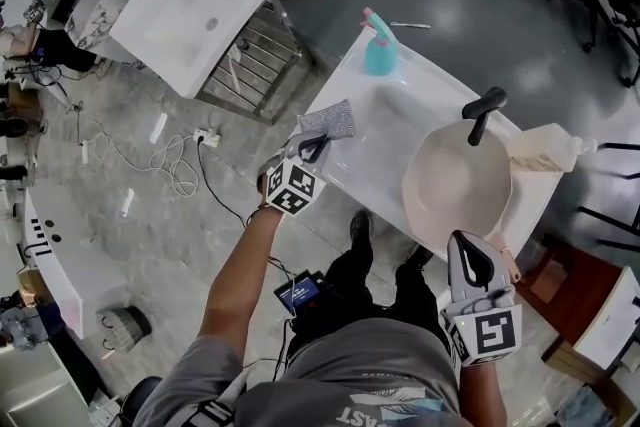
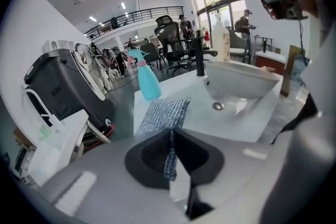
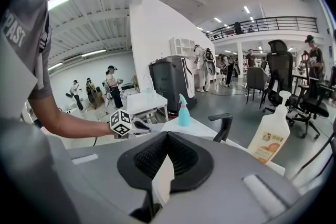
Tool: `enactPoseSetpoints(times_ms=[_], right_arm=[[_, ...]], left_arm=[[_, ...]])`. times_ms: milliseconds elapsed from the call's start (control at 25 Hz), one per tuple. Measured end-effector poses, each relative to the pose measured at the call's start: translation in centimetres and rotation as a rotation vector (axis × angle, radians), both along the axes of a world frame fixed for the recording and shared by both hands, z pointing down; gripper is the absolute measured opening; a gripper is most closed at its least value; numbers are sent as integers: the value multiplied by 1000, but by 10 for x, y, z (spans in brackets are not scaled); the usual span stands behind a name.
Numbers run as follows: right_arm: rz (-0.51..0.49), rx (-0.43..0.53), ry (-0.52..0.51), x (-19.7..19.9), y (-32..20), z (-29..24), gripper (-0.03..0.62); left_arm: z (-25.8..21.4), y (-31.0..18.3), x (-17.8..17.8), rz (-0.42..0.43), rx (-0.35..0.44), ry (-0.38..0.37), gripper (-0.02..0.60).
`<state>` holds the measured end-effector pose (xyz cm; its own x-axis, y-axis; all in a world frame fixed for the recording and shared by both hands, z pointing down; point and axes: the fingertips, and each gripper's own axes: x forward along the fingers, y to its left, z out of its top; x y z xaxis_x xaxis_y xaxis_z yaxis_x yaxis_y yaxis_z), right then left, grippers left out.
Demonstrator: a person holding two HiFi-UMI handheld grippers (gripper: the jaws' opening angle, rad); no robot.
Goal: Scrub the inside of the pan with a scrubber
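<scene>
Left gripper (image 1: 312, 148) pinches the grey scrubber (image 1: 331, 119) above the tabletop's (image 1: 400, 130) left edge. Right gripper (image 1: 470, 260), jaws together, sits at the cream pan's (image 1: 455, 180) near rim. Spray bottle (image 1: 379, 50) and soap bottle (image 1: 545, 148) stand beyond.

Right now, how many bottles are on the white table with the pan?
2. A teal spray bottle at the table's far corner; a beige pump bottle just right of the pan. No other shows.
</scene>
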<state>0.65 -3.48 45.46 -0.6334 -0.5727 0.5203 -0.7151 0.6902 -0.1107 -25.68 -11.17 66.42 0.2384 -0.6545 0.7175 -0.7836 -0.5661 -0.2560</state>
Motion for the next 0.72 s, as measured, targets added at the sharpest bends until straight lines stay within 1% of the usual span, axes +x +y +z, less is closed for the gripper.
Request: enactPoseSetpoints(times_ms=[200,360,520,720], right_arm=[[26,12,-19,24,0,-5,2],[55,19,-30,50,2,-6,2],[91,26,-42,79,4,-9,2],[136,33,-59,113,4,-10,2]], left_arm=[[-43,4,45,49,62,6,20],[-65,8,94,115,92,2,21],[-77,11,143,185,98,-11,21],[-77,5,194,273,79,-45,23]])
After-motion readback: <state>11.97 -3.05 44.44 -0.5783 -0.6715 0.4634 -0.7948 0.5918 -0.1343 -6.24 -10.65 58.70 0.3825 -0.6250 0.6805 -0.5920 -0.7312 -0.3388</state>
